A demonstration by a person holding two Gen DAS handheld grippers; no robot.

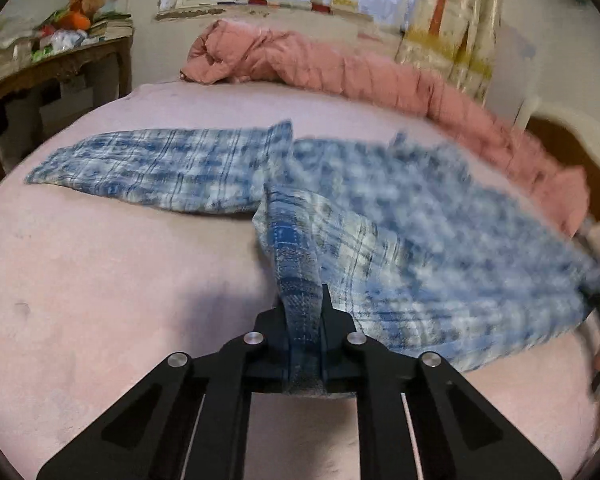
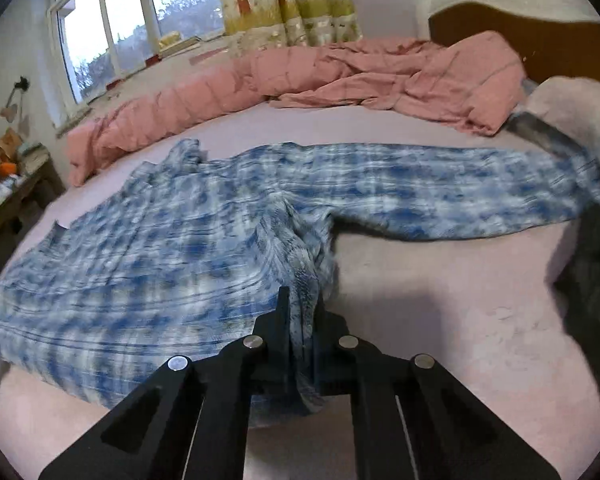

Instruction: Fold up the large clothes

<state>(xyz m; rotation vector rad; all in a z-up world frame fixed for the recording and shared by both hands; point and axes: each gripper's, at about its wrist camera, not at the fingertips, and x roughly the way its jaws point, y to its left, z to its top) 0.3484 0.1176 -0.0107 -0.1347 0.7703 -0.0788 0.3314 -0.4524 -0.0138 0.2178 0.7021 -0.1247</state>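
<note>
Left wrist: I'm holding left claw [image 1: 303, 312] clamped on hem of plaid shirt [image 1: 380, 216], spread on bed [image 1: 100, 280] before pink duvet [image 1: 340, 68].

Right wrist: right claw [image 2: 300, 312] pinching other hem corner. Fold starting, I judge; next, I'm carrying both corners toward duvet, evenly.

Rumpled pink quilt [image 2: 300, 76] along the bed's [image 2: 460, 300] far edge; cluttered side table [image 1: 60, 64]; patterned curtains [image 2: 292, 0]

Each camera sits just behind its own black fingers, tilted down, close over the pale pink bed [image 1: 100, 280]. Both face the window wall and share the blue-and-white plaid shirt [image 1: 420, 240] [image 2: 140, 260] and the rumpled pink quilt [image 1: 340, 68] [image 2: 380, 76].
</note>
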